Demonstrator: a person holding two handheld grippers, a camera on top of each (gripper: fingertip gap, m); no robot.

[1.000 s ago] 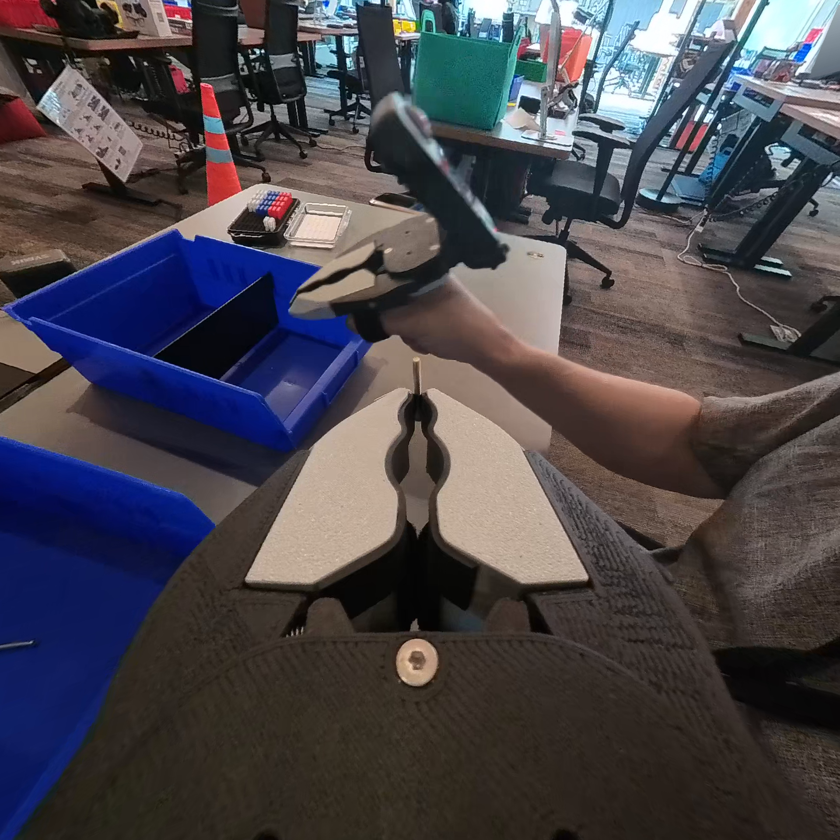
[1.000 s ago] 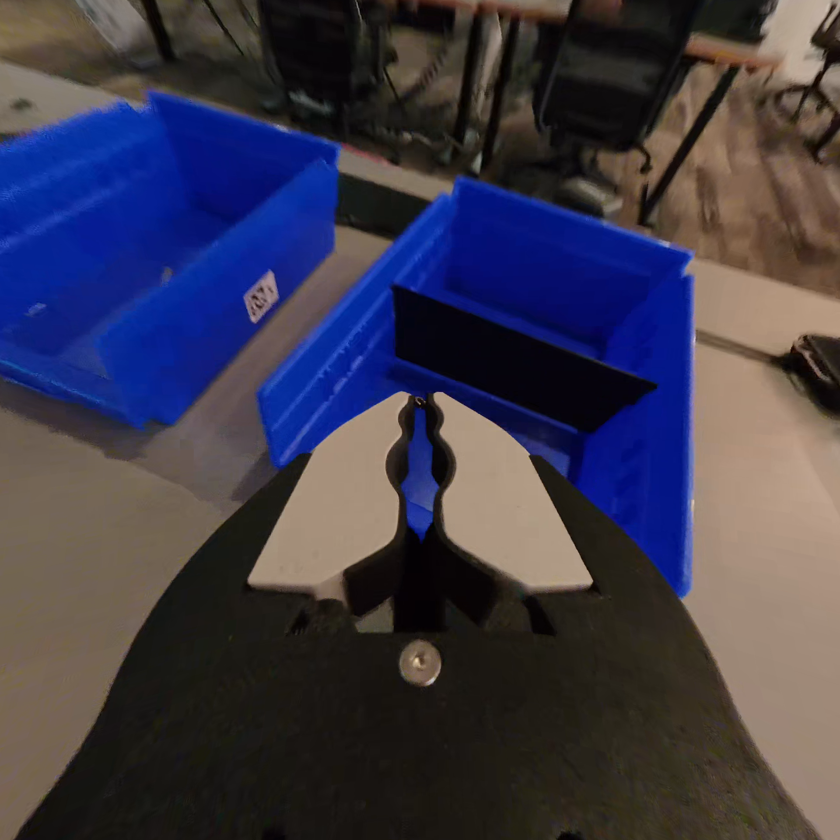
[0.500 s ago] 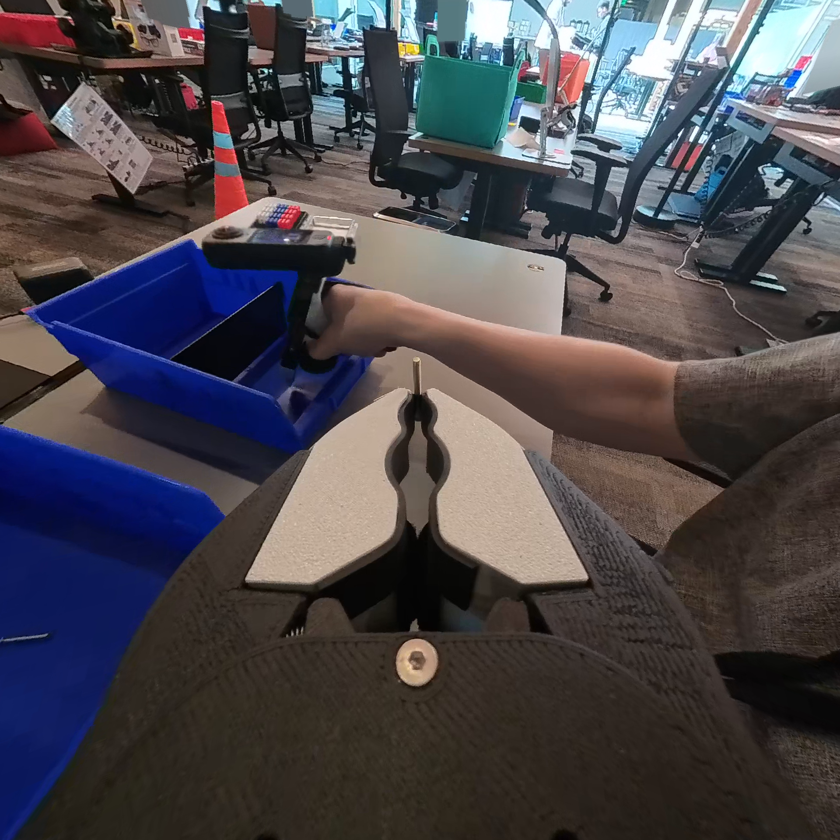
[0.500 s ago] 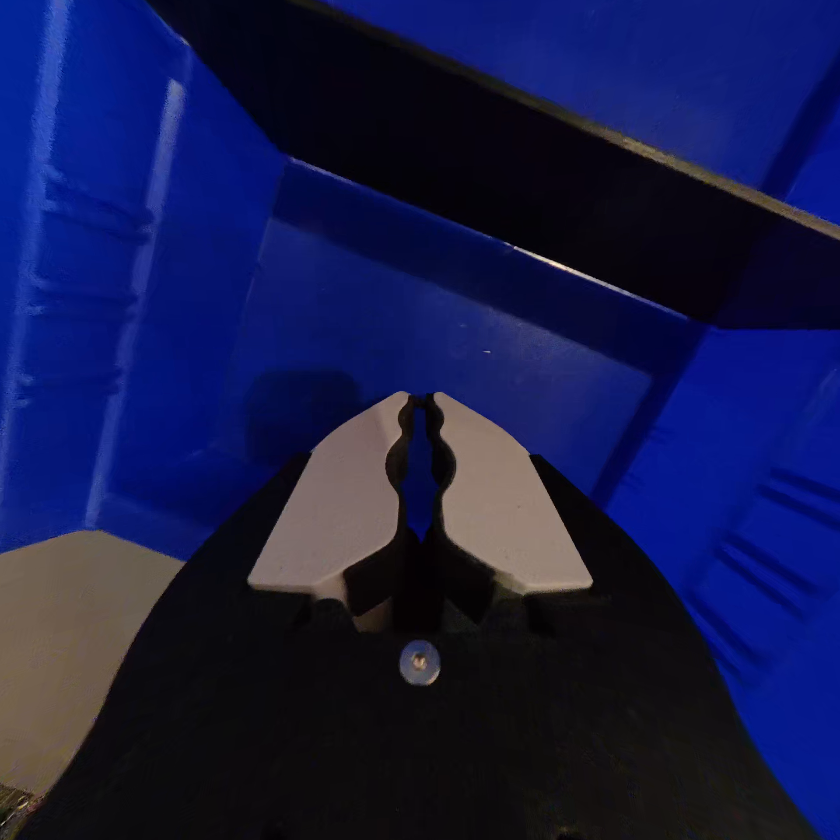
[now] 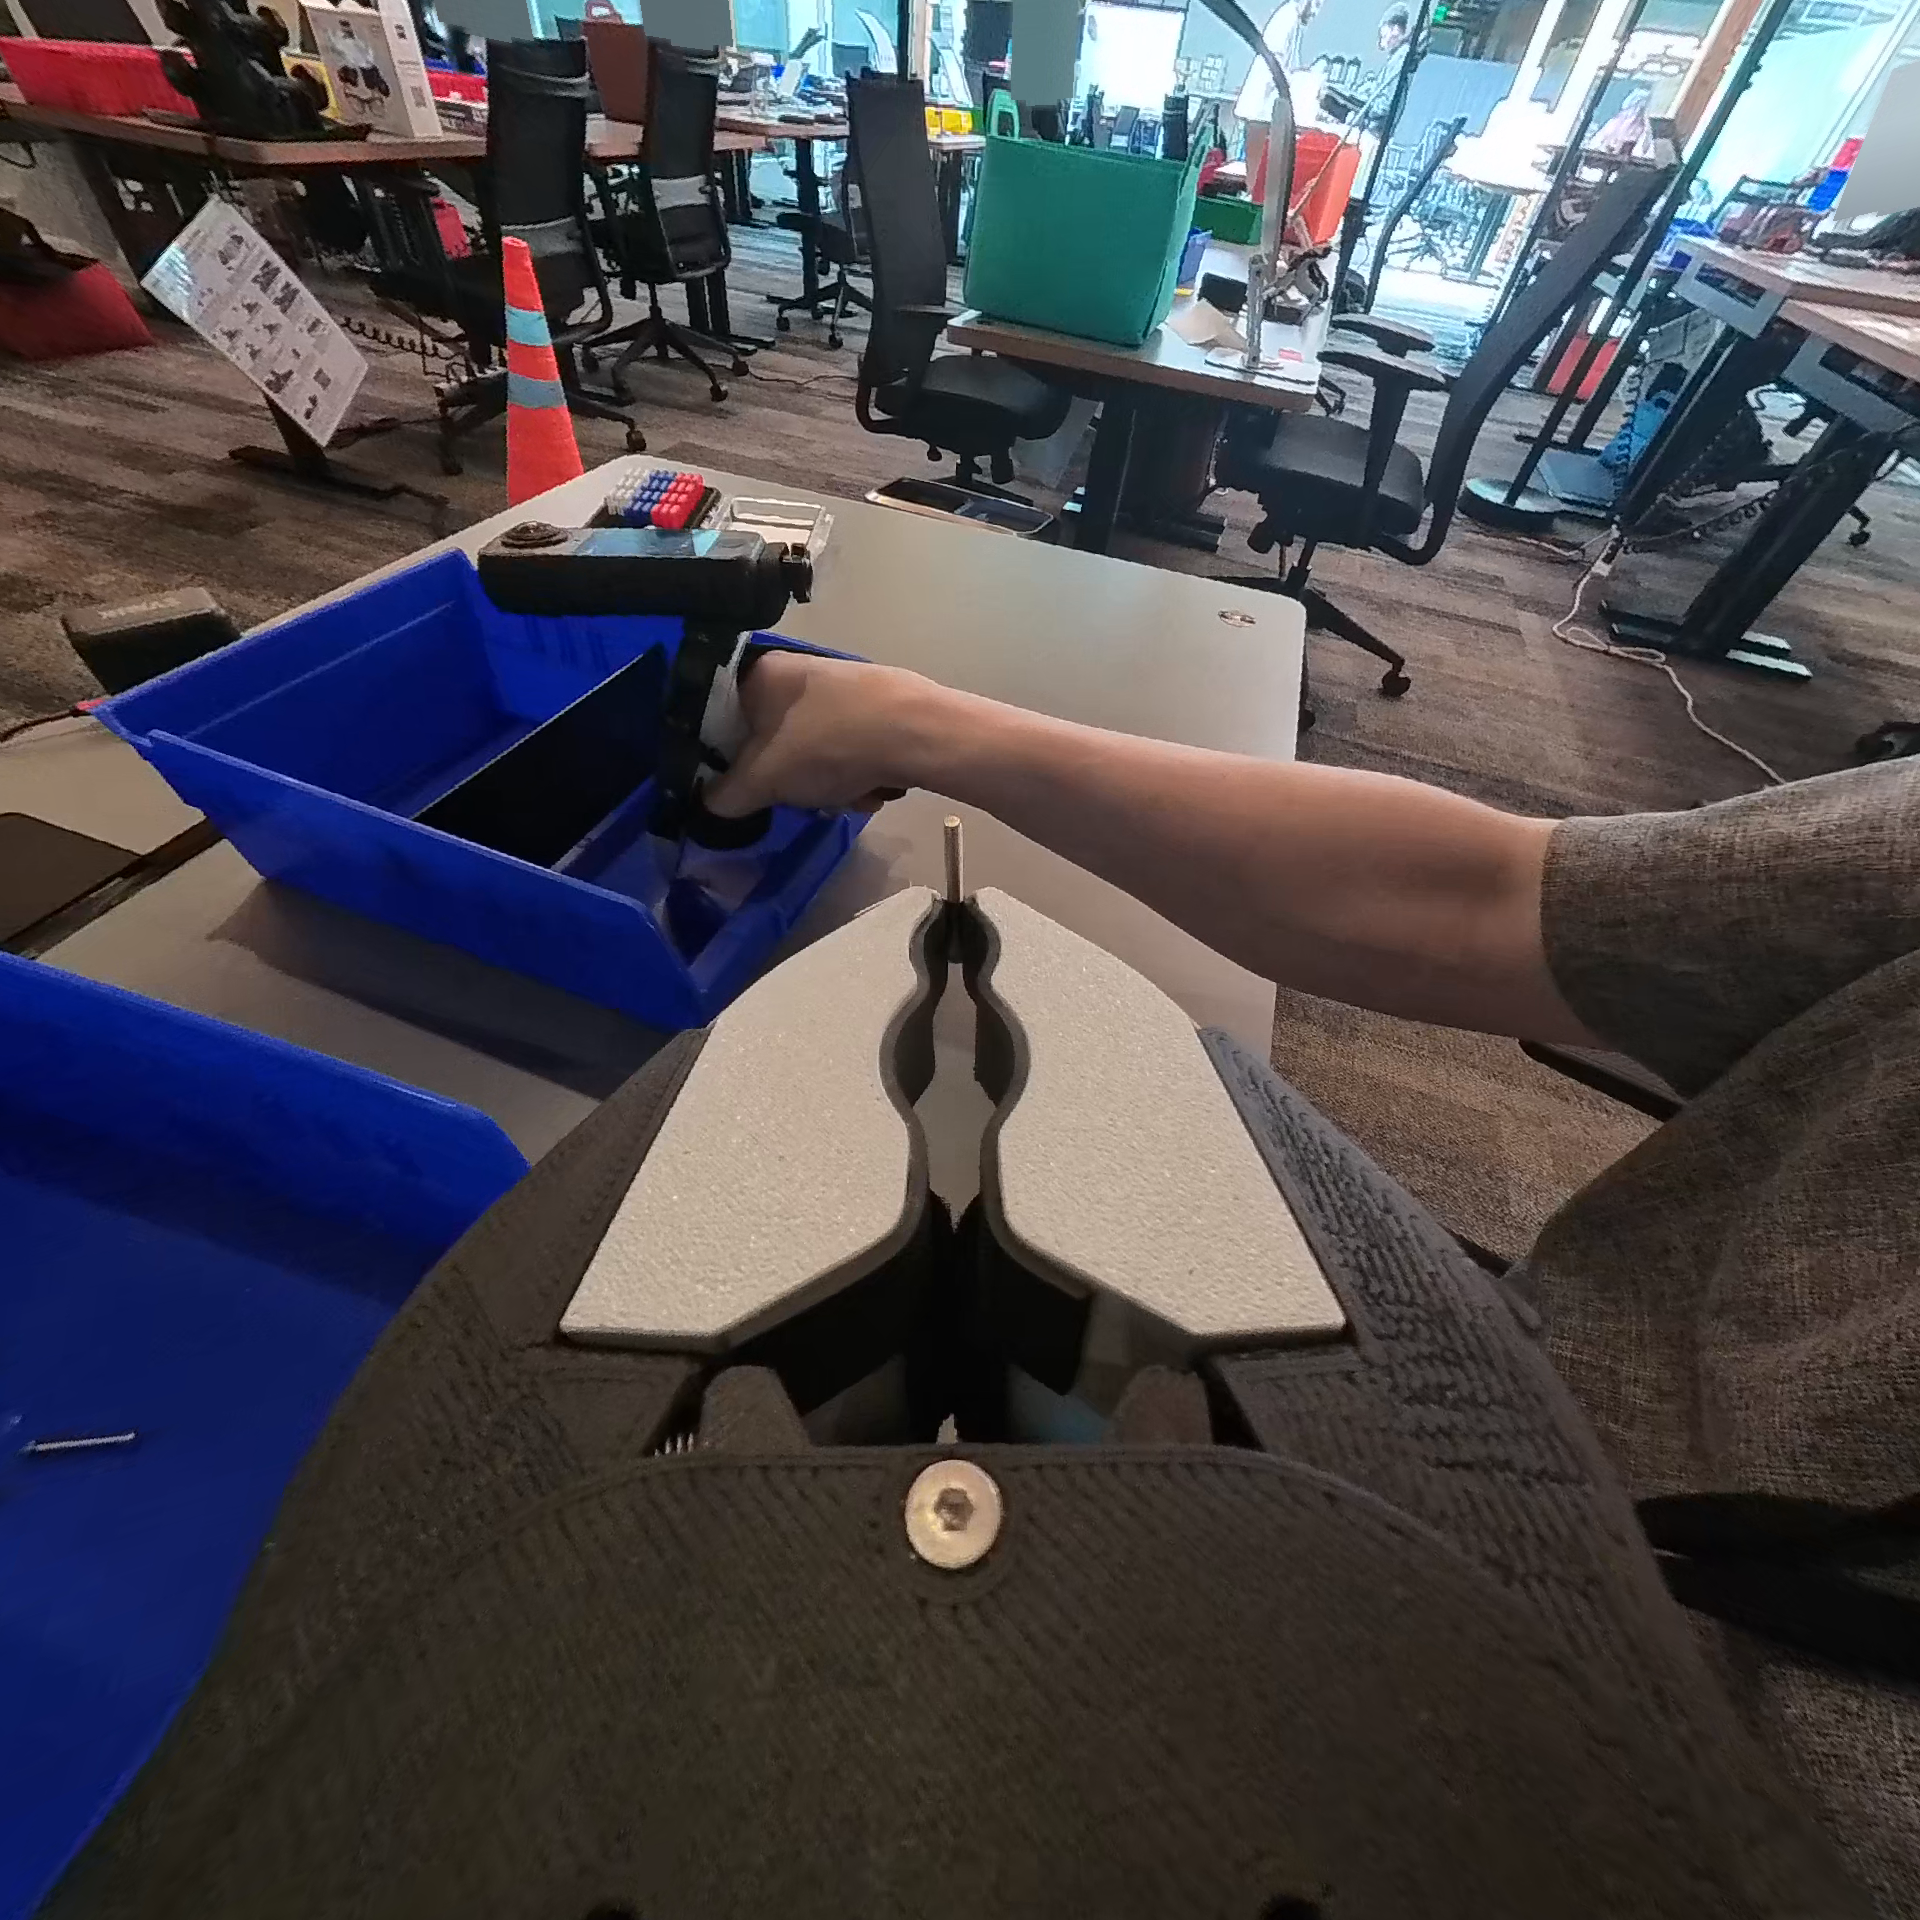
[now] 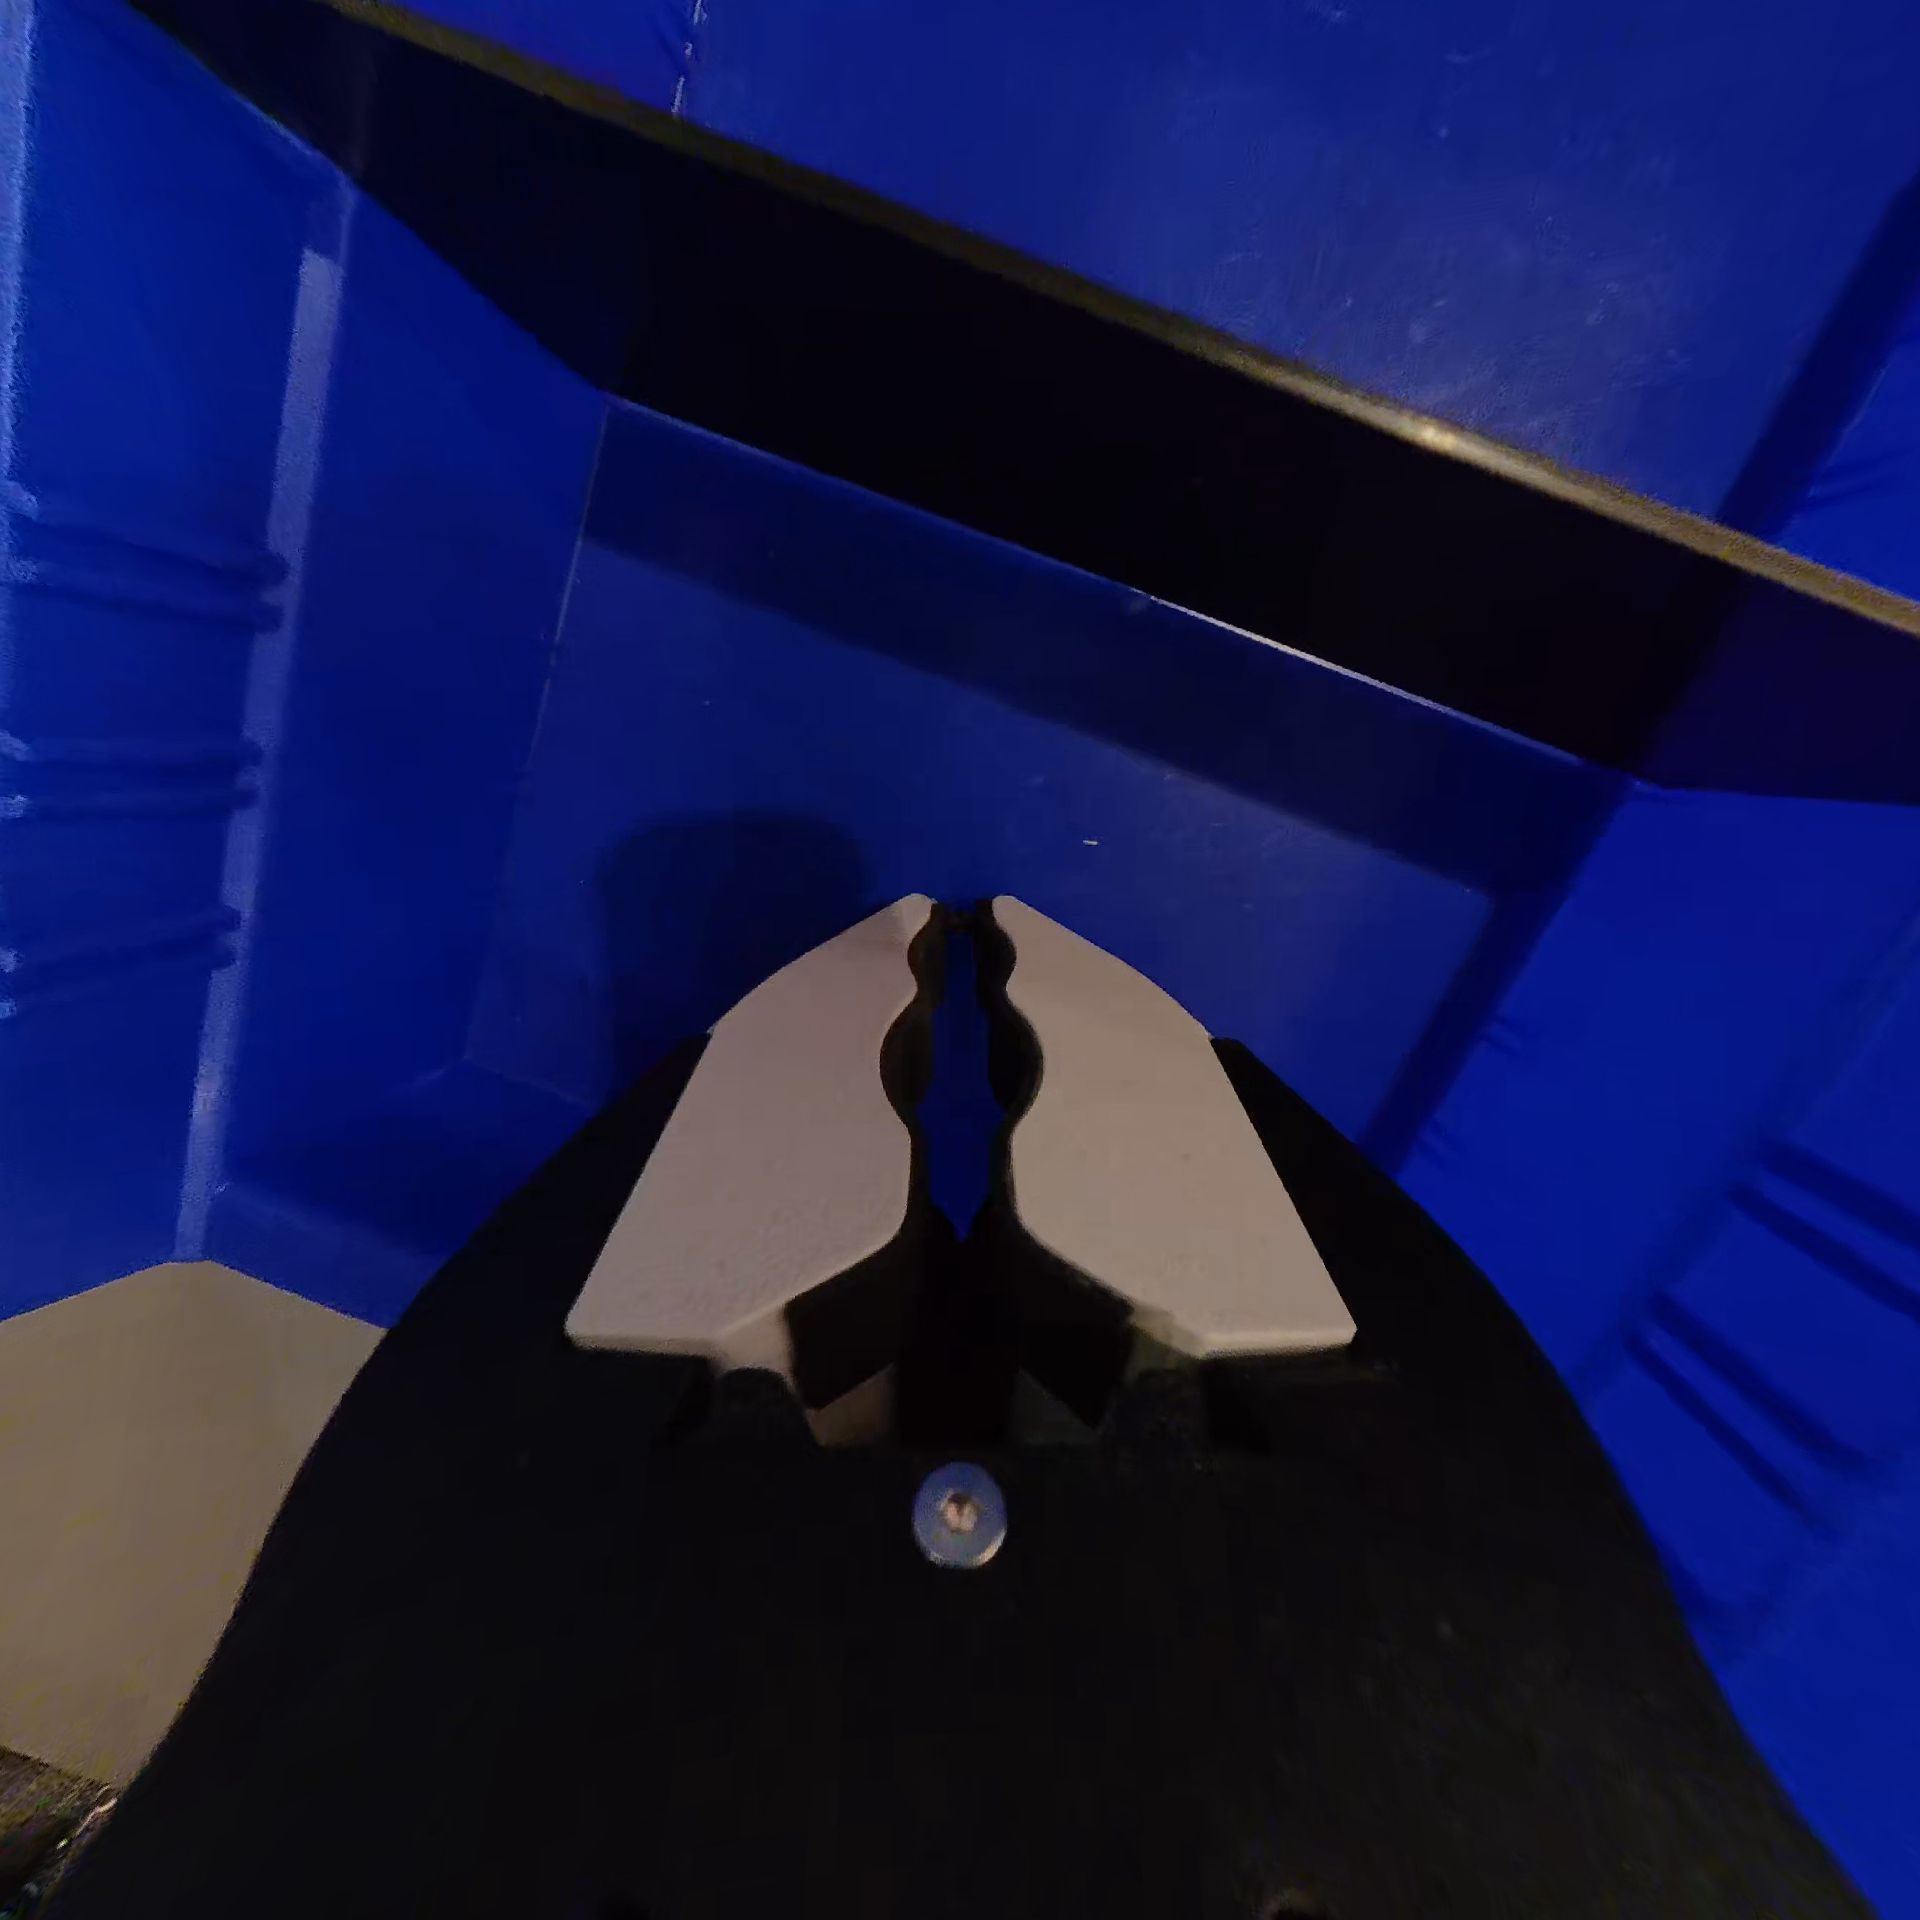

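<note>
Two bins sit on a table (image 5: 1091,644); the near bin (image 5: 187,1299) is at the left, with a thin pin (image 5: 78,1442) lying in it; the far bin (image 5: 416,831) has a divider (image 5: 551,764) standing across its middle; a small tray of blocks (image 5: 660,499) sits on the table behind the far bin.

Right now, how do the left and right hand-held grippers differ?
The left hand-held gripper is shut on a metal pin sticking out past its tips; the right hand-held gripper is shut too, with nothing clearly between its tips. The left is held above the table, outside the blue bin; the right reaches down into it, beside its black divider. Both have grey pads on black bodies.
</note>
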